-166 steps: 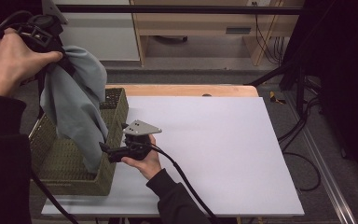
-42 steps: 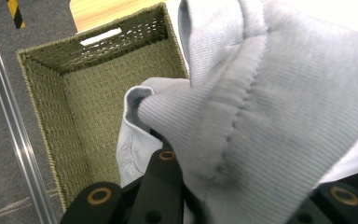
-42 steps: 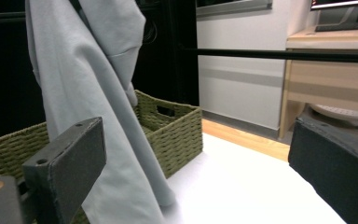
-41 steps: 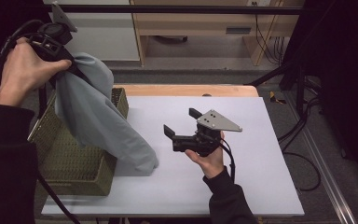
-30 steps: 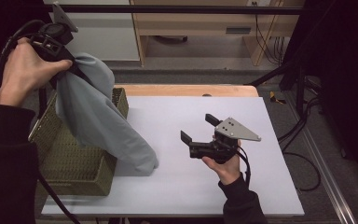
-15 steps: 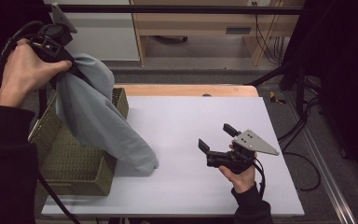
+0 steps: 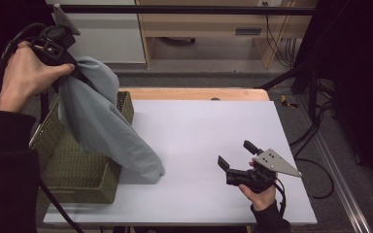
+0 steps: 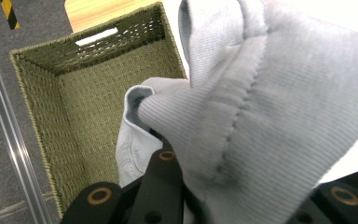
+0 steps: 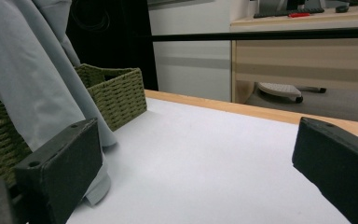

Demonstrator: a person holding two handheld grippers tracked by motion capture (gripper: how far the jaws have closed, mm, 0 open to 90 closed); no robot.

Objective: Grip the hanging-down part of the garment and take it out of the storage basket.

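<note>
Overhead, the left hand [image 7: 26, 77] held the left gripper [image 7: 70, 65] raised, its jaws clamped on a grey garment [image 7: 104, 128] that draped over the woven basket [image 7: 73, 167] onto the table [image 7: 199, 136]. Low near the table's right edge, the right gripper [image 7: 237, 154] sat wide open, empty.

Cloth [image 8: 279, 116] – soft grey ribbed knit w/ a stitched seam, matt. Basket [image 7: 73, 165] – olive woven fibre, rough, coarse weave inside & out. Table [image 7: 209, 141] top is smooth matt white, w/ a pale wood strip at the far edge. Right gripper [image 7: 237, 155] – matt black plastic jaws, dull grey metal plate on top
</note>
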